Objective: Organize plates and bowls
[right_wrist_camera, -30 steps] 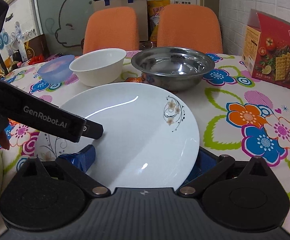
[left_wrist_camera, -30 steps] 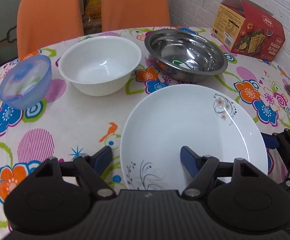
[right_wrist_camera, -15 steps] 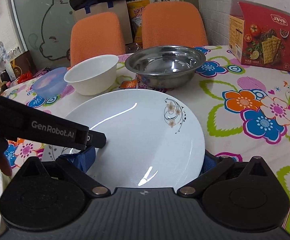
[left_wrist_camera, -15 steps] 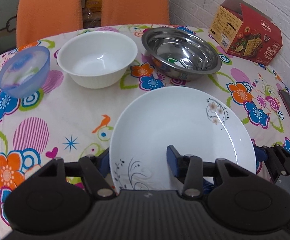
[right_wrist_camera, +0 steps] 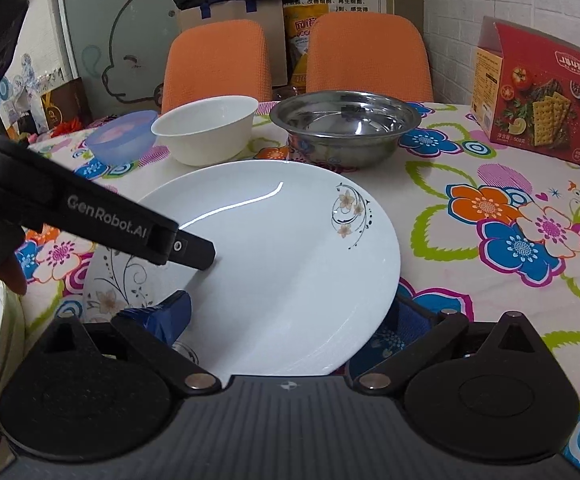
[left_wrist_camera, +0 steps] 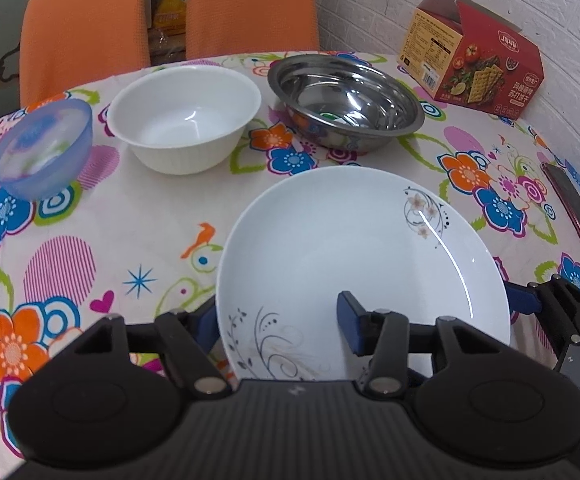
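Little looks sorted yet. The plate [left_wrist_camera: 354, 256] sits at the near edge of the counter [left_wrist_camera: 130, 224], each hand-held gripper, left [left_wrist_camera: 278, 320] and right [right_wrist_camera: 286, 320], closed partway on its rim. White bowl [left_wrist_camera: 184, 120], steel bowl [left_wrist_camera: 346, 100] and blue bowl [left_wrist_camera: 42, 146] stand apart, unstacked.

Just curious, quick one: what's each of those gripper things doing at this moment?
Left gripper: closed on the near rim of the white plate.
Right gripper: closed on the same plate's rim.
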Demonstrator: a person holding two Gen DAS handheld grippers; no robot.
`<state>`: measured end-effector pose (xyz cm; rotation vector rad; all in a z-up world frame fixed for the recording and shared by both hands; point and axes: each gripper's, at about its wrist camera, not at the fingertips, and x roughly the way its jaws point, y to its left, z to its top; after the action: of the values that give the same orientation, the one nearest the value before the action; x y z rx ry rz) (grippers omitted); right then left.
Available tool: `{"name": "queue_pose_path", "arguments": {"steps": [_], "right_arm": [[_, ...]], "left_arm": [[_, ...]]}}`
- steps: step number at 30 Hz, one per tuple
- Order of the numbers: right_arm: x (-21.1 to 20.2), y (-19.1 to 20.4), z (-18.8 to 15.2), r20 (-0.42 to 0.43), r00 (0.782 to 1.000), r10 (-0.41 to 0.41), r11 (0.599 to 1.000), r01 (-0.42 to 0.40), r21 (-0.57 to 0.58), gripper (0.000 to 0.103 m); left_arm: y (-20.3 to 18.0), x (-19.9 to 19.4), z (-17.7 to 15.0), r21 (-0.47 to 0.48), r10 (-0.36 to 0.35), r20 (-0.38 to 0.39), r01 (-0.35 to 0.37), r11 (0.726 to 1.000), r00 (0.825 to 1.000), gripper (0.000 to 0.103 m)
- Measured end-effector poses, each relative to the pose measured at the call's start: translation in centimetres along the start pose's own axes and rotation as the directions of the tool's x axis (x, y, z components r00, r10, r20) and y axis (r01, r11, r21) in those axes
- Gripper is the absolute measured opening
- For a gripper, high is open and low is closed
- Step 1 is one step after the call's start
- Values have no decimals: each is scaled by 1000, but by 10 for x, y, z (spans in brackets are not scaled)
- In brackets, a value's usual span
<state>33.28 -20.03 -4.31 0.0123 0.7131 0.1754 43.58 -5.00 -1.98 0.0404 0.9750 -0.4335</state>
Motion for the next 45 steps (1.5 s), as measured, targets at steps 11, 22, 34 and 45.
{"name": "queue_pose_path", "arguments": {"steps": [11, 22, 34, 45], "right_arm": [[-13, 5, 8, 31, 999, -44, 995, 41, 87, 91], [-45, 18, 4, 65, 998, 5, 990, -14, 142, 92], [-89, 111, -6, 122, 979, 164, 986, -166, 8, 92], [-77, 184, -33, 18, 969, 248, 964, -245, -102, 91]], "left_arm": [[-8, -11, 5, -22, 16, 11, -16, 1000, 1000, 48], [-16, -62, -12, -11, 28, 106, -27, 1000, 994, 48], [48, -156, -94, -153, 137, 162, -112, 982, 977, 48], [110, -174, -170, -306, 243, 124, -195, 932, 962, 47]]}}
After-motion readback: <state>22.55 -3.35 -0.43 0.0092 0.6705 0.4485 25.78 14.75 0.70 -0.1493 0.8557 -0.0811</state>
